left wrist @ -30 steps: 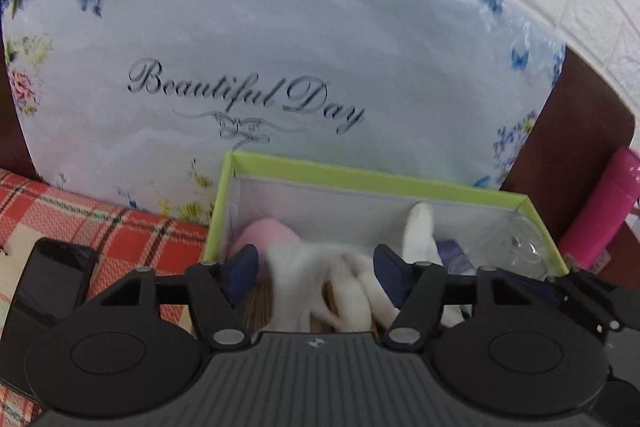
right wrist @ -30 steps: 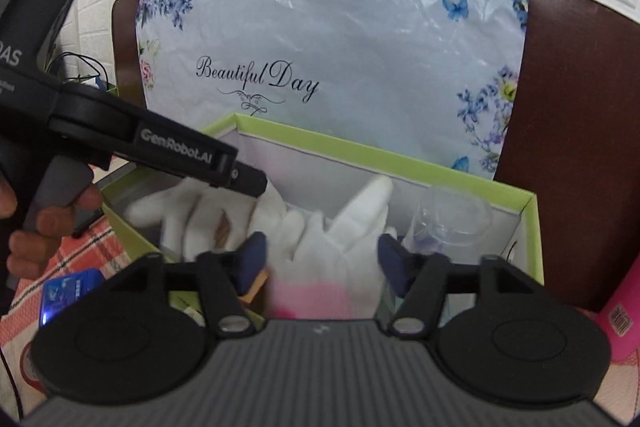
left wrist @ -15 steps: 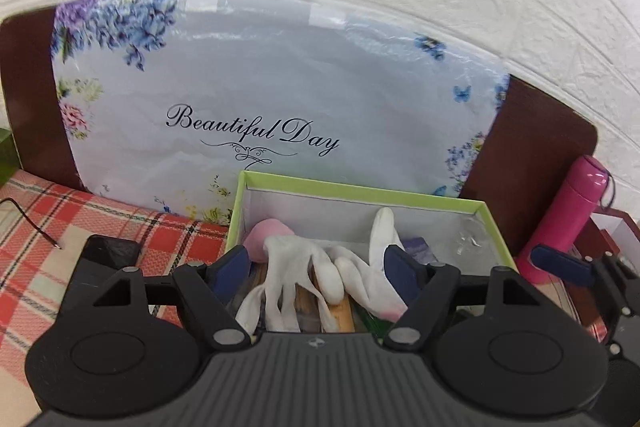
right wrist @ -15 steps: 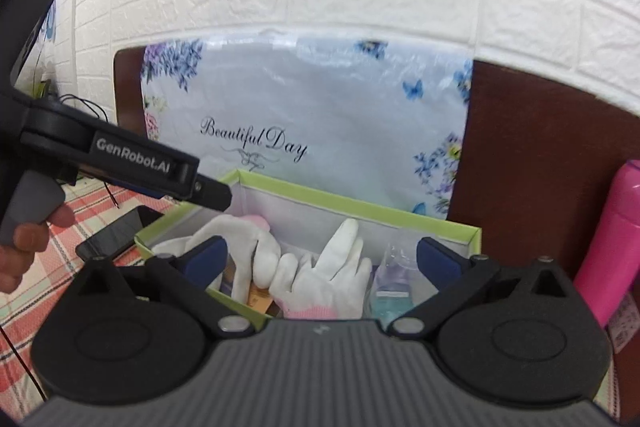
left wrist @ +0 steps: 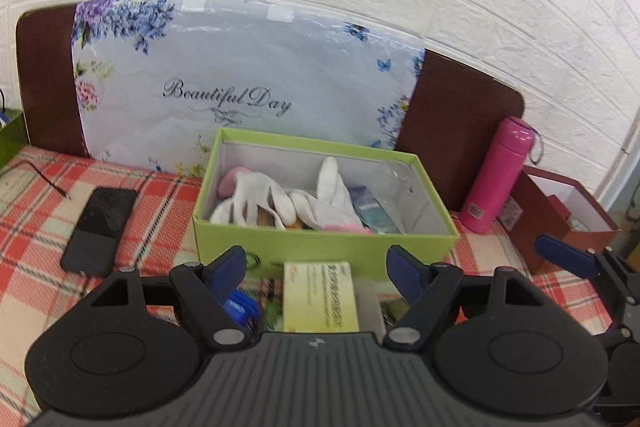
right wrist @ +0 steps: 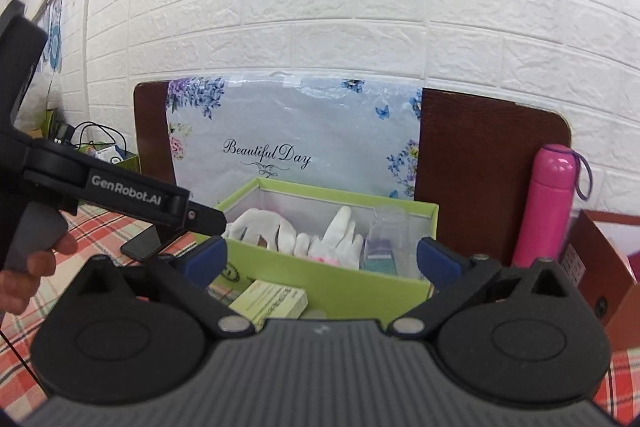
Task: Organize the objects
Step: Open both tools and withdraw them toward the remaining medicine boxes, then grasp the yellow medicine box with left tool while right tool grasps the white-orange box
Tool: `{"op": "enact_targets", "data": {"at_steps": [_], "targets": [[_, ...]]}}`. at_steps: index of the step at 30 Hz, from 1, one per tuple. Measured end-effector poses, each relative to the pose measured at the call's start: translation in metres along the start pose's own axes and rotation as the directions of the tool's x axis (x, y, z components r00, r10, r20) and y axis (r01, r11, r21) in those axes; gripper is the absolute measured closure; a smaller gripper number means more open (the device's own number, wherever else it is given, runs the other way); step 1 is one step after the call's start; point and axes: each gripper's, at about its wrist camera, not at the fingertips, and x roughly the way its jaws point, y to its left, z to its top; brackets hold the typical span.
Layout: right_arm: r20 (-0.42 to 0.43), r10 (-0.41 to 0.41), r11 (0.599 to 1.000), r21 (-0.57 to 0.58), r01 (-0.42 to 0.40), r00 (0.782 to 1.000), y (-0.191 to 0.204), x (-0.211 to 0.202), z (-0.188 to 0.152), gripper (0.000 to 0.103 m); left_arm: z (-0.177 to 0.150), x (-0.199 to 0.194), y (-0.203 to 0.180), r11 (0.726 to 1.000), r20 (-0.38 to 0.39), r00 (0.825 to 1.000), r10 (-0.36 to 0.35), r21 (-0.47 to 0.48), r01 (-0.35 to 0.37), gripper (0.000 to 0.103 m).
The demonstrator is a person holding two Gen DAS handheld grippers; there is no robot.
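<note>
Both my grippers hang empty before the green box (left wrist: 324, 247).

Left gripper (left wrist: 318, 267) has just been spreading, right gripper (right wrist: 320, 261) gapes wide; white gloves (left wrist: 280, 203) lie inside the box, beyond both, perhaps over other items.

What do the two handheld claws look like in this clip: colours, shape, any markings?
Both match: the left claw and right claw have black ribbed bodies, two round discs, angular black linkages and dark blue pads. From the right wrist view, the left unit shows white "GenRobot.AI" lettering and a grey handle. No sleeves or cables show.
</note>
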Motion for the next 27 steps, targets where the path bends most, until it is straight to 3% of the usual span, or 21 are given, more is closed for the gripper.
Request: {"op": "enact_targets", "data": {"at_steps": [7,14,20,27], "targets": [[-0.016,-0.011,0.998,0.066,0.012,1.0,0.003,-0.034,-0.028,0.0,-0.037,-0.017,0.004,0.998,-0.024,0.999,-0.034,-0.05,0.033,0.023],[-0.091,-0.039,0.99,0.133,0.051,0.995,0.008,-0.041,-0.07,0.0,-0.073,-0.015,0.005,0.998,-0.063,0.997,-0.036,-0.063,0.032,0.023],[-0.211,-0.044,0.982,0.169,0.08,0.977,0.015,-0.019,-0.111,0.0,-0.093,-0.003,0.006,0.998,-0.097,0.995,-0.035,-0.057,0.029,0.023],[-0.28,-0.075,0.956,0.252,0.148,0.957,0.014,0.021,-0.123,0.0,-0.085,0.018,0.013,0.996,-0.077,0.997,0.018,-0.09,-0.025,0.023]]}}
